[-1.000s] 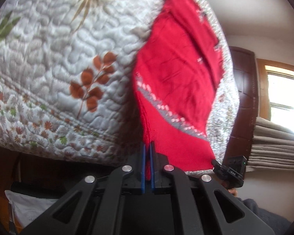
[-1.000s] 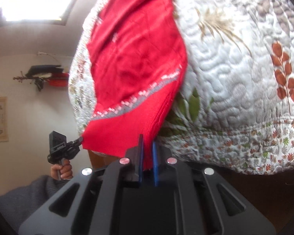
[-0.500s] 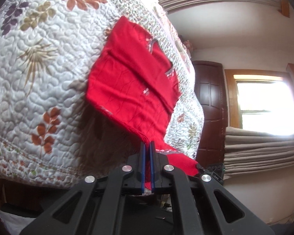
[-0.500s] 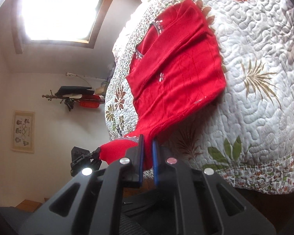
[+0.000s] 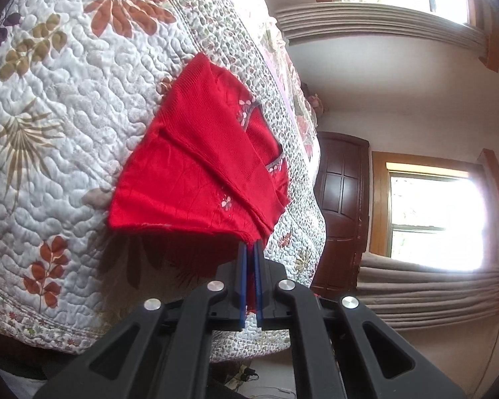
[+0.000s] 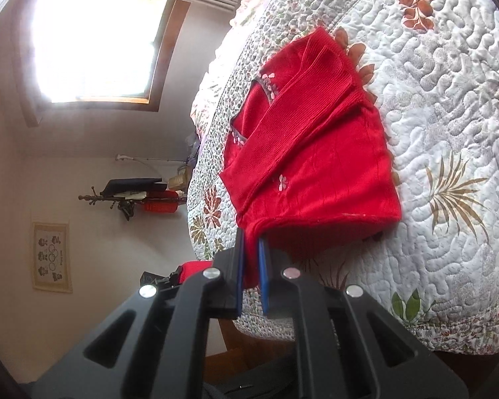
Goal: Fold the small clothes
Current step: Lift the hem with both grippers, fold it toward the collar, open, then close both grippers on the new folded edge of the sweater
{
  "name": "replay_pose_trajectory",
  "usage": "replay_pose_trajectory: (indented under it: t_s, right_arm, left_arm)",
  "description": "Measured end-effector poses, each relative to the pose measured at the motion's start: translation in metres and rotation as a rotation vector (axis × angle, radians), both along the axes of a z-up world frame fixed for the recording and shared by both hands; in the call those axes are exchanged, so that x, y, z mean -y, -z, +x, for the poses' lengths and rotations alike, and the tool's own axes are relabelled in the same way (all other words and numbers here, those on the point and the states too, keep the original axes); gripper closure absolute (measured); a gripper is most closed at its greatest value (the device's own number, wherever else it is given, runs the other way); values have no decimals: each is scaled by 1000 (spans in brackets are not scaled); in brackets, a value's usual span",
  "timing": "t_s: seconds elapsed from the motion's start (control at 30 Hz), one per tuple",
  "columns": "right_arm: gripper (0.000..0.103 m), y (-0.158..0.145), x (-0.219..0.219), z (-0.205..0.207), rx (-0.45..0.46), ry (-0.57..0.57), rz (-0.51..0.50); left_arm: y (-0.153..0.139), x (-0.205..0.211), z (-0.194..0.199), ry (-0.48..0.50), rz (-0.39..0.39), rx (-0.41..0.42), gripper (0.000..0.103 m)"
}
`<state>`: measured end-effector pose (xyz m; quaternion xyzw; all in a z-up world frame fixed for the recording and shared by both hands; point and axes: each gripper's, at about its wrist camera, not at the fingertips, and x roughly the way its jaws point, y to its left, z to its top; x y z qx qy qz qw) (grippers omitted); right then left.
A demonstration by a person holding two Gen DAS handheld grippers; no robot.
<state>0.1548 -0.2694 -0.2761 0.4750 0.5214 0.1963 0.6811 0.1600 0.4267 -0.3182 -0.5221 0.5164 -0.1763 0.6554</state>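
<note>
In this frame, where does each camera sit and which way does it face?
Left wrist: on the left gripper, facing along its shut fingers at the red garment on the quilt; door and window at right.
Right wrist: on the right gripper, facing the same garment and quilt; window and wall at left, left gripper low at left.
Shared: garment, quilt. Each grips a garment corner.

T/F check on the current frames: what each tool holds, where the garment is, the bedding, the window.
1. The left tool is shut on the red garment. True.
2. The right tool is open and empty. False: it is shut on the same garment.
3. The garment lies on a quilt with leaf prints. True.
4. The garment is blue. False: red, with small pale flowers.
5. The window is dark. False: it is bright.
</note>
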Motion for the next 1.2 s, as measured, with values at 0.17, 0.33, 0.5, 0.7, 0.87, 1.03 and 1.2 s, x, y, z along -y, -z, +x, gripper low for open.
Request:
replay_pose_trajectory:
  t_s: [0.17, 0.33, 0.5, 0.7, 0.87, 1.03, 1.2]
  right_arm:
    - [97, 17, 3, 30, -48, 12, -19]
    - [97, 43, 4, 64, -113, 20, -44]
    - [97, 73, 2, 97, -174, 6, -77]
    - [97, 107, 2, 133, -237, -16, -118]
    - [93, 125, -2, 155, -258, -53, -145]
    - [60, 127, -3, 165, -264, -65, -142]
    - [60, 97, 4, 163, -199, -63, -114]
  left_arm:
    - [24, -2, 32, -43, 0, -46, 100]
    - [52, 0, 60, -59, 13, -104, 100]
    - [82, 0, 83, -60, 29, -165, 100]
    - [117, -1, 104, -75, 21, -231, 100]
    - [131, 1, 118, -67, 18, -251, 98]
    - [133, 0, 125, -68, 8, -257, 85]
    - [108, 0, 131, -12, 67, -196, 75]
